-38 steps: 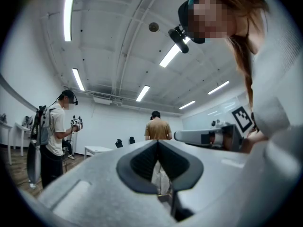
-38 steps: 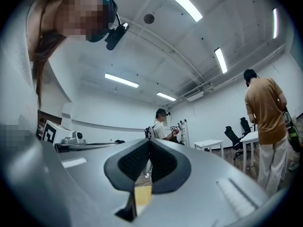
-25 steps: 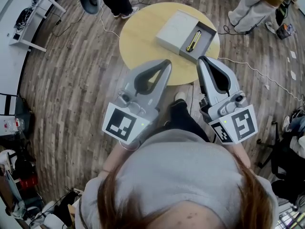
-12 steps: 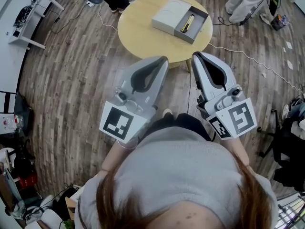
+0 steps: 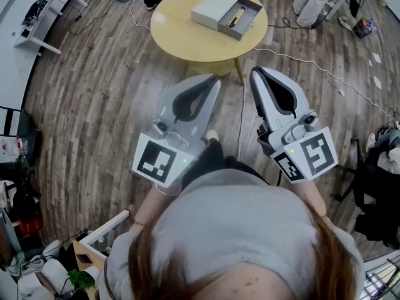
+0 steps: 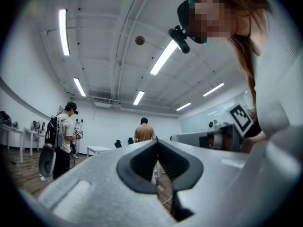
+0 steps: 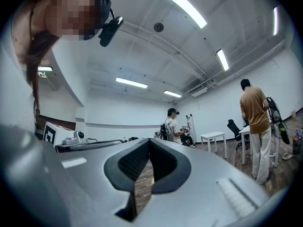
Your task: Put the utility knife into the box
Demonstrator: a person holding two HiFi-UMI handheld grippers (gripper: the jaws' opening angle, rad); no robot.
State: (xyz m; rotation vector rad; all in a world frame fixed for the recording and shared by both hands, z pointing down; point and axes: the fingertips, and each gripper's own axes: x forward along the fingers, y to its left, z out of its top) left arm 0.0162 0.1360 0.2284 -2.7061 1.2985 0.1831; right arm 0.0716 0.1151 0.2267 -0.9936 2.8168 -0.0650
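Observation:
The yellow utility knife (image 5: 235,19) lies inside the open grey tray of the white box (image 5: 211,7), on the round yellow table (image 5: 185,41) at the top of the head view. Both grippers are held close to the person's body, well short of the table and over the wooden floor. My left gripper (image 5: 217,78) has its jaws together with nothing between them, and in its own view the left gripper (image 6: 157,142) points out into the room. My right gripper (image 5: 254,72) is likewise shut and empty, and in the right gripper view the right gripper (image 7: 149,141) points at the far wall.
A white cable (image 5: 312,67) runs across the floor right of the table. People's legs (image 5: 315,2) stand past the table's far right side. White desks (image 5: 47,24) sit at the upper left, and a dark chair (image 5: 375,192) at the right edge.
The table with the box has slid up and away in the head view as the person backed off. Both grippers stay shut and empty, side by side.

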